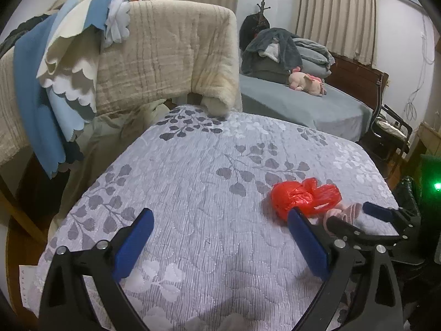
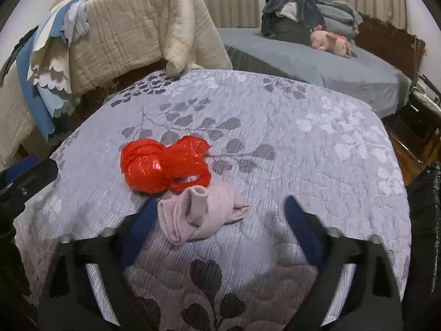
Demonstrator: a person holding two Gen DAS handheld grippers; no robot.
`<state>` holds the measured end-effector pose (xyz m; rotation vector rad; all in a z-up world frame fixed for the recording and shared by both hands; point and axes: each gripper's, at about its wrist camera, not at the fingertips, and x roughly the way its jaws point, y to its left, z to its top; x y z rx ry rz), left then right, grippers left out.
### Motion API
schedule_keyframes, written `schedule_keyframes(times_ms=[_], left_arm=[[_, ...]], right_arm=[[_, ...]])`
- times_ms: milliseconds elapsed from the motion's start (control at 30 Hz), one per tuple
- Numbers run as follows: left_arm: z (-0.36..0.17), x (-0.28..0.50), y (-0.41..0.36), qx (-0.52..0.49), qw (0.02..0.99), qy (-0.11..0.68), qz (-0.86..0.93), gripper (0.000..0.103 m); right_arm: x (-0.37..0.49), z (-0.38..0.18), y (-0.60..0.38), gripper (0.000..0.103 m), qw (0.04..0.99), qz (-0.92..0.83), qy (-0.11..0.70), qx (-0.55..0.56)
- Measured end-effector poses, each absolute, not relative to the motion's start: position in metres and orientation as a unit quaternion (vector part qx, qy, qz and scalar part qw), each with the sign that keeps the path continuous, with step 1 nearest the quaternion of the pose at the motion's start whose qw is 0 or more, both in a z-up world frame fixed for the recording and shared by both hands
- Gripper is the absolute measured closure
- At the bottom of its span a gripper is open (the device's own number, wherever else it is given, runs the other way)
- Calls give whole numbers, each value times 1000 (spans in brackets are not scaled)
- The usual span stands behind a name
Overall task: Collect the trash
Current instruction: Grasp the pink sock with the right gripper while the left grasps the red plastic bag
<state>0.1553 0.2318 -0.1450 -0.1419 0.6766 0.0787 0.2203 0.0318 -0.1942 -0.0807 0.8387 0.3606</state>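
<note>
A crumpled red plastic bag (image 2: 165,164) is seen lying on the leaf-patterned grey quilt (image 2: 317,143) of a bed, toward the near edge. A pale pink sock (image 2: 201,213), folded over on itself, lies directly in front of the bag and touches it. The right gripper (image 2: 220,230) is held low over the quilt with its jaws spread wide; the sock is framed between the blue pads, nearer the left pad, and nothing is gripped. The left gripper (image 1: 220,244) is held over bare quilt to the left of the bag, jaws likewise wide apart and empty; in its view the red plastic bag (image 1: 304,197) sits just beyond the right-hand pad. A beige quilted blanket (image 1: 165,52) and blue-and-white scalloped fabric (image 1: 55,82) are draped over the frame at the far end. A pink plush toy (image 1: 307,82) is noted on a second, grey-sheeted bed (image 1: 303,104) behind.
</note>
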Motion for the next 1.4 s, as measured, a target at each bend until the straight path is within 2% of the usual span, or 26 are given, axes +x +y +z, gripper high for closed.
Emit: schedule_keyframes(times_ms=[67, 200, 400, 1167, 1267, 1400], left_arm=[[-146, 156, 232, -72, 940, 332, 38, 8], [-147, 158, 230, -72, 939, 334, 36, 8], [-146, 162, 223, -72, 939, 336, 31, 8], [-162, 215, 168, -62, 932, 358, -20, 8], [-170, 225, 164, -61, 926, 372, -25, 10], [-181, 234, 158, -67, 915, 394, -44, 26]], right_arm=[[221, -196, 32, 31, 894, 178, 410, -36], [221, -198, 34, 49, 888, 191, 416, -38], [215, -193, 28, 58, 887, 205, 411, -36], [237, -181, -38, 59, 909, 147, 390, -25], [239, -183, -38, 59, 908, 148, 392, -24], [241, -183, -41, 59, 907, 148, 393, -23]])
